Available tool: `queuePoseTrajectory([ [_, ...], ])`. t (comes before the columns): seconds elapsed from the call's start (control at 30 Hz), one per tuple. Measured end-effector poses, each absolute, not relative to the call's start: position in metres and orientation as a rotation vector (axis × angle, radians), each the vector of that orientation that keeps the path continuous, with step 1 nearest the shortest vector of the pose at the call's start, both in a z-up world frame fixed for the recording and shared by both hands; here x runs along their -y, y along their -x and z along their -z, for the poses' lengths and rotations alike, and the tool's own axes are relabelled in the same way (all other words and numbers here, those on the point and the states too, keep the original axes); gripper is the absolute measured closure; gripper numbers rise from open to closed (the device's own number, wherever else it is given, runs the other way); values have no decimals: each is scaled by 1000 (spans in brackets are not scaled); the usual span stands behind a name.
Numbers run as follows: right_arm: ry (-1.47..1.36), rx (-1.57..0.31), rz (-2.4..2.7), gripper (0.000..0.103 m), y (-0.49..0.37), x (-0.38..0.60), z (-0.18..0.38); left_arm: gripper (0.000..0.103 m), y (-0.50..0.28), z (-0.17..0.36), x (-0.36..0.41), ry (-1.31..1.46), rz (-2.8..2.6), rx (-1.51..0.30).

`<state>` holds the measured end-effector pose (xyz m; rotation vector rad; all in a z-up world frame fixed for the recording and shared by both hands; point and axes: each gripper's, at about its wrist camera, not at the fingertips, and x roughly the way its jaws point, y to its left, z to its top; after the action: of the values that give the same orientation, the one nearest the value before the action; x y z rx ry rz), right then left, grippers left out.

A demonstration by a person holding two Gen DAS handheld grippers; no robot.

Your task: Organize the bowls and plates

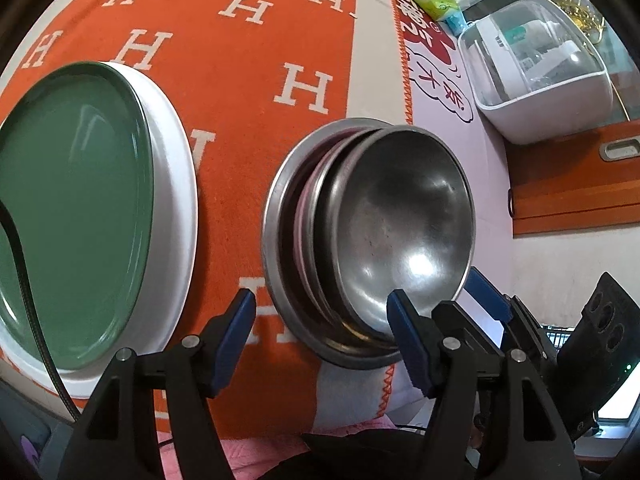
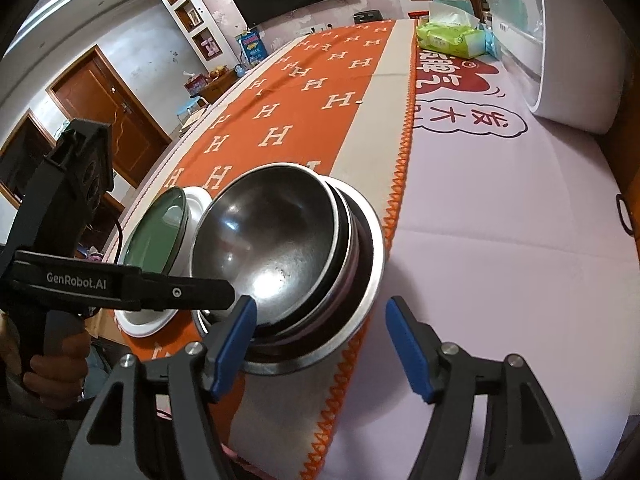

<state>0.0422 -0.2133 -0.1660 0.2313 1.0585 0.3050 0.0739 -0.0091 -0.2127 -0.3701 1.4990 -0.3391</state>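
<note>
Bowls [image 1: 404,220] of shiny metal sit nested in one stack on the orange cloth [image 1: 240,120] over the bench, with nothing inside the top one. They look stiff, light and slippery, so the thin rim at 6 o'clock is the best place to hold. The green plate [image 1: 76,208] lies on a white plate [image 1: 180,200] at 9 o'clock. Left tongs [image 1: 322,344] and right tongs [image 2: 320,348] are both wide and hold nothing.

White capital "H" letters repeat across the orange table runner [image 2: 280,120]. "GenRobot.AI" is printed in white on the left gripper [image 2: 76,281] body. Red Chinese characters sit in speech bubbles on the pale tablecloth [image 2: 500,240], only partly legible.
</note>
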Motion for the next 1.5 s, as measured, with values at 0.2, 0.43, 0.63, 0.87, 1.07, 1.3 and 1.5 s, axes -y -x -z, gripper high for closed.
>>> queuePoseTrajectory([
  [0.2, -252, -1096, -311, 36, -53, 213, 176, 36, -82, 220, 10, 374, 346, -1526],
  [0.43, -262, -1116, -302, 36, -62, 216, 181, 38, -89, 226, 15, 373, 358, -1549],
  [0.63, -286, -1113, -295, 36, -73, 222, 183, 46, -92, 231, 18, 366, 360, -1575],
  [0.87, -282, -1128, -278, 53, -82, 222, 187, 60, -93, 232, 19, 333, 350, -1582],
  [1.07, -275, -1118, -282, 64, -82, 220, 185, 64, -91, 233, 12, 354, 347, -1573],
  [1.3, -267, -1114, -259, 66, -82, 220, 184, 64, -89, 231, 14, 335, 362, -1574],
  [1.5, -257, -1079, -246, 67, -77, 217, 175, 64, -89, 222, 12, 350, 380, -1565],
])
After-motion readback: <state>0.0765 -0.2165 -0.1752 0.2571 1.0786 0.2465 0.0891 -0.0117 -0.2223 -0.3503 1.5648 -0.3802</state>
